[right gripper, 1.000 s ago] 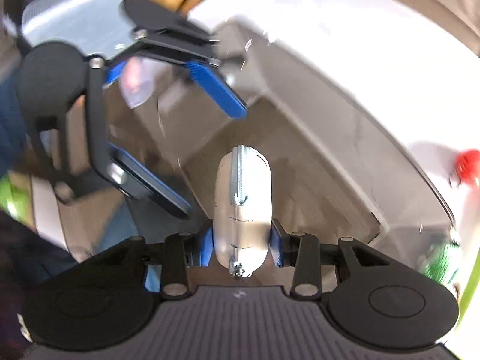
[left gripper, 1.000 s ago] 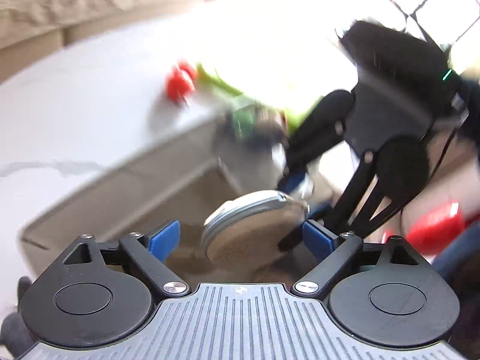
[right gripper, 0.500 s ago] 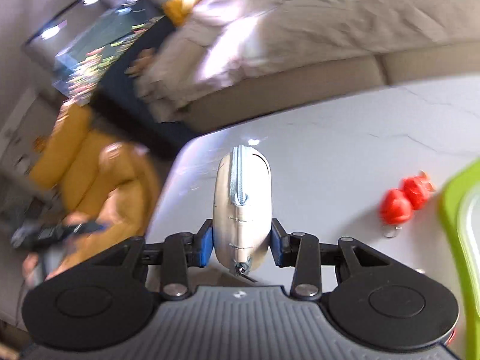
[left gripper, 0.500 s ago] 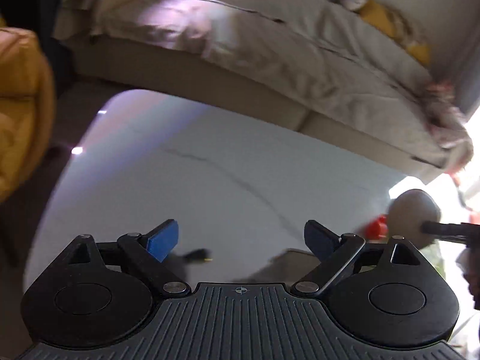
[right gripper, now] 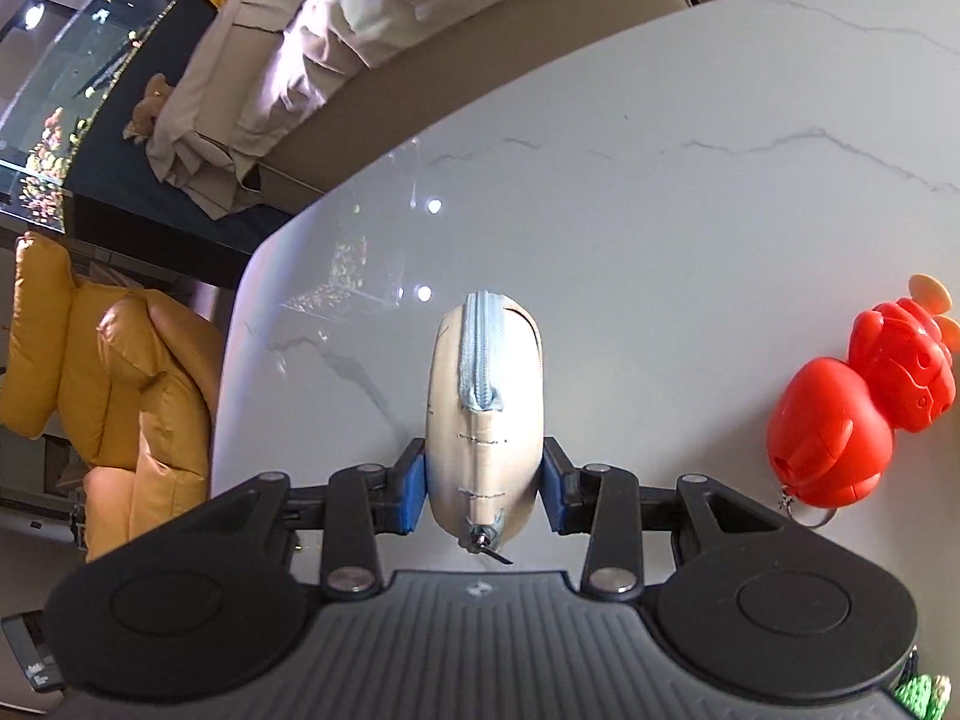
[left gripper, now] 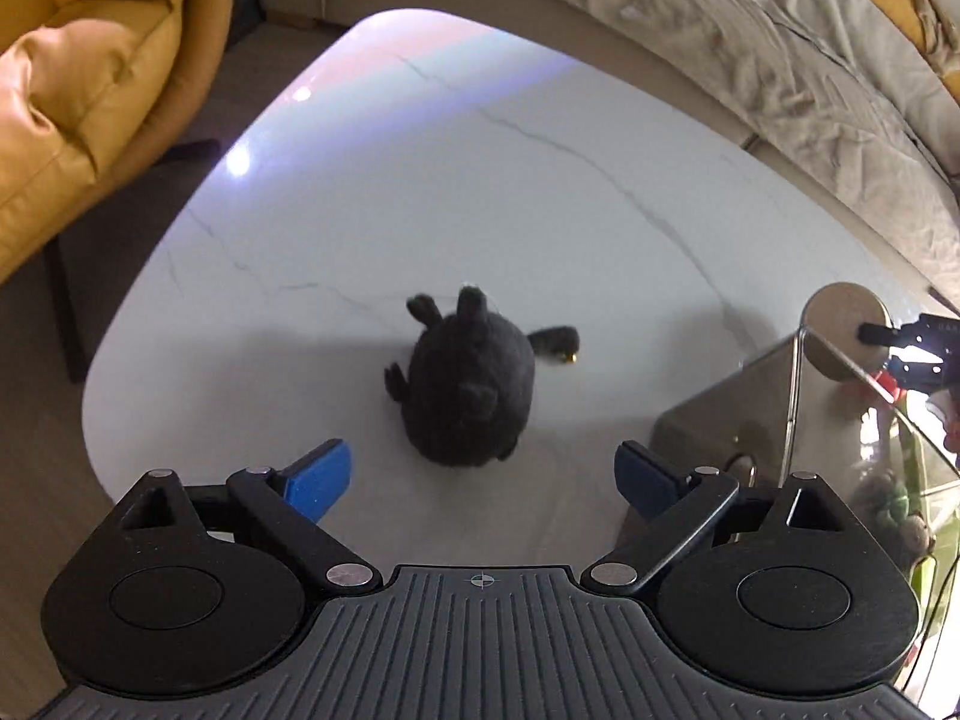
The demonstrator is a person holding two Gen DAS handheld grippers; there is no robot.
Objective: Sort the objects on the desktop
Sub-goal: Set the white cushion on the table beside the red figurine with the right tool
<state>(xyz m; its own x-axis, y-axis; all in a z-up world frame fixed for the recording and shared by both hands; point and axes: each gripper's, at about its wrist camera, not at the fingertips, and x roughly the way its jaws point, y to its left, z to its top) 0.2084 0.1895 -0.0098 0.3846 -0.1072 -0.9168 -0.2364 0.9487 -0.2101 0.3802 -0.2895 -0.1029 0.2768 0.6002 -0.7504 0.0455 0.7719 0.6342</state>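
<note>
In the left wrist view my left gripper [left gripper: 483, 471] is open and empty, a short way above and in front of a black plush toy [left gripper: 465, 387] that lies on the white marble table [left gripper: 420, 198]. A clear box [left gripper: 798, 420] stands at the right. In the right wrist view my right gripper [right gripper: 483, 489] is shut on a round beige zip pouch [right gripper: 483, 414], held edge-up above the table [right gripper: 660, 228]. The pouch also shows in the left wrist view [left gripper: 846, 330] above the clear box. A red toy keychain [right gripper: 852, 414] lies to the right.
A yellow armchair [left gripper: 84, 78] stands left of the table and a sofa with beige blankets [left gripper: 780, 48] behind it. A green item [right gripper: 918, 693] shows at the lower right of the right wrist view. The table's rounded corner [left gripper: 114, 408] is near the left gripper.
The right gripper lifted the pouch out of the clear box and swung it over the table. The left gripper swung left and now faces the black plush toy.
</note>
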